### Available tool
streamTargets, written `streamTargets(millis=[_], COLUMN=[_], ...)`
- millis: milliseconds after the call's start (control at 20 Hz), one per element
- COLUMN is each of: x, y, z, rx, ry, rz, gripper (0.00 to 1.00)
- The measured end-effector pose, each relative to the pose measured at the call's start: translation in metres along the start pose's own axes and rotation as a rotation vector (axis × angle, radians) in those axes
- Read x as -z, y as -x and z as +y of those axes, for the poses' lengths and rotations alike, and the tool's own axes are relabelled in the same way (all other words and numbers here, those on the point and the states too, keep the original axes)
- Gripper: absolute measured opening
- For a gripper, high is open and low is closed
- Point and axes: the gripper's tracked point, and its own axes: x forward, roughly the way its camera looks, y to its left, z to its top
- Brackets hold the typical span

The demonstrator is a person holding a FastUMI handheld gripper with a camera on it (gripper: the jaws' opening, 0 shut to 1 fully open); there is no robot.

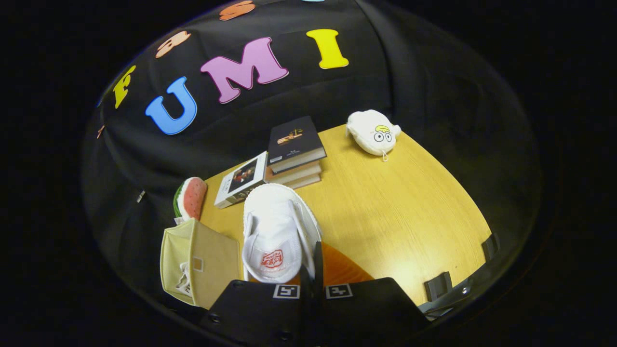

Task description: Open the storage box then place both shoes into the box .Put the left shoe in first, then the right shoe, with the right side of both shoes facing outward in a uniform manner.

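Now the gripper [311, 270] is clenching the side wall of a white shoe [275, 231], both fingers pressing on it and holding it above the wooden table [400, 212]. Just beside it the pale storage box [200, 262] is standing open, another white shoe [183, 279] peeking inside. Beyond the fingers books [294, 152], a watermelon toy [191, 197] and a white plush [373, 132] are lying.

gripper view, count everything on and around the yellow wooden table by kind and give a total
White canvas shoes: 2, one pinched at its side by the gripper, one inside the box
Pale yellow fabric storage box: 1
Hardcover books: 4
Watermelon-slice plush: 1
White plush with cartoon eyes: 1
Total: 9, around the yellow wooden table
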Motion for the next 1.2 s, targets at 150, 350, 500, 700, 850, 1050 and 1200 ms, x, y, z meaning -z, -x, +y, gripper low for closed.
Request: streamTargets(millis=[150, 350, 500, 700, 850, 1050, 1200], x=[-0.019, -0.021, -0.008, 0.029, 0.065, 0.103, 0.12], y=[0.014, 0.017, 0.01, 0.003, -0.008, -0.031, -0.046], z=[0.058, 0.132, 0.181, 0.236, 0.257, 0.257, 0.249], rx=[-0.077, -0.16, -0.196, -0.192, -0.117, 0.005, 0.096], ry=[0.015, 0.011, 0.038, 0.016, -0.018, -0.005, -0.003], rz=[-0.025, 0.016, 0.06, 0.174, 0.258, 0.321, 0.343], gripper=[0.05, 0.05, 0.05, 0.05, 0.05, 0.05, 0.05])
